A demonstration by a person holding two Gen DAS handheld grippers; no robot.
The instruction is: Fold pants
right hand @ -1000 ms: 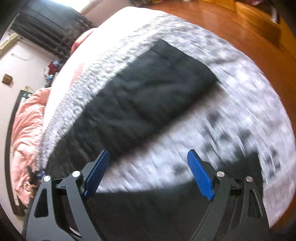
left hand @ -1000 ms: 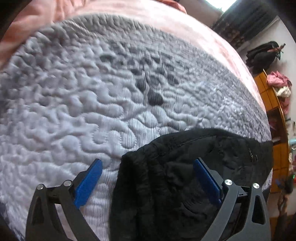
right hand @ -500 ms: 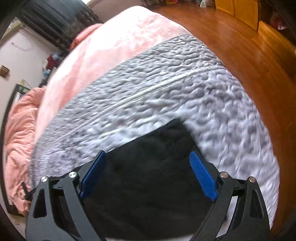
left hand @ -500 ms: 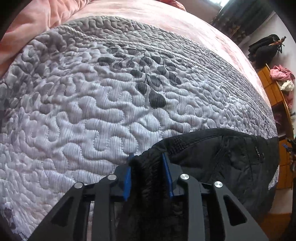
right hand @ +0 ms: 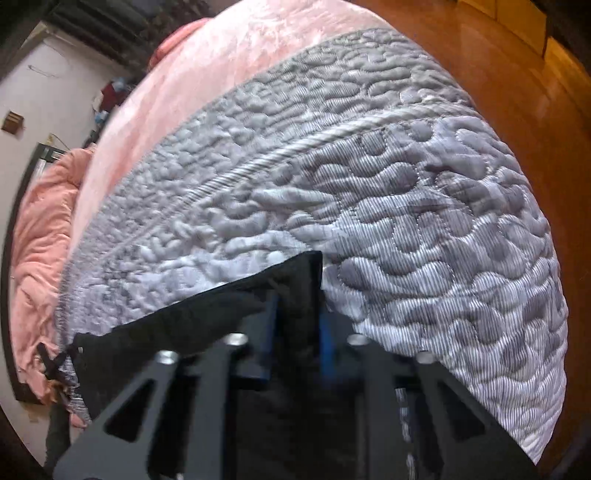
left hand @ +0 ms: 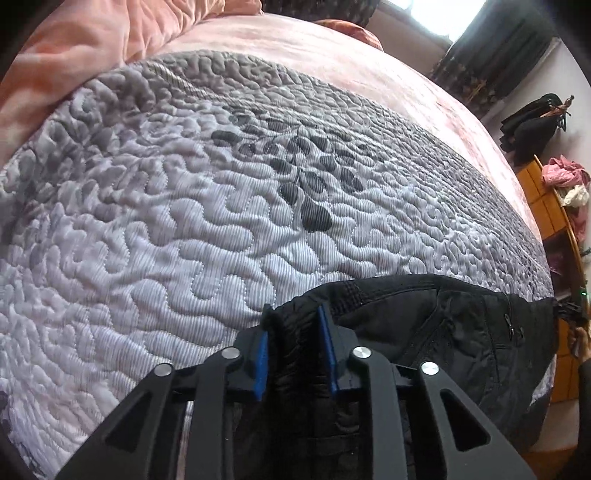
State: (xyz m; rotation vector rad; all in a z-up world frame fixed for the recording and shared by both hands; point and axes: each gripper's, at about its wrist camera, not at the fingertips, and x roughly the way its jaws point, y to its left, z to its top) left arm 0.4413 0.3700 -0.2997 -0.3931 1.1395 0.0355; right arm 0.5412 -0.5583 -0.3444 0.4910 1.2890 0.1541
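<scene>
The left wrist view shows the left gripper point(left hand: 293, 332), jaws just closed, pinching a bunched end of the black pants point(left hand: 443, 332) on the grey quilt point(left hand: 184, 221); a zipped pocket is visible only here. The right wrist view shows the right gripper point(right hand: 297, 317), jaws just closed, clamped on a flat corner of the pants point(right hand: 207, 317). Open quilt extends beyond both grips; the wooden floor point(right hand: 498, 66) borders the quilt's far edge.

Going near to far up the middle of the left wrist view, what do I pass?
Left hand-held gripper shut on the black pants → grey quilted bedspread → its dark leaf print → pink blanket → window.
</scene>
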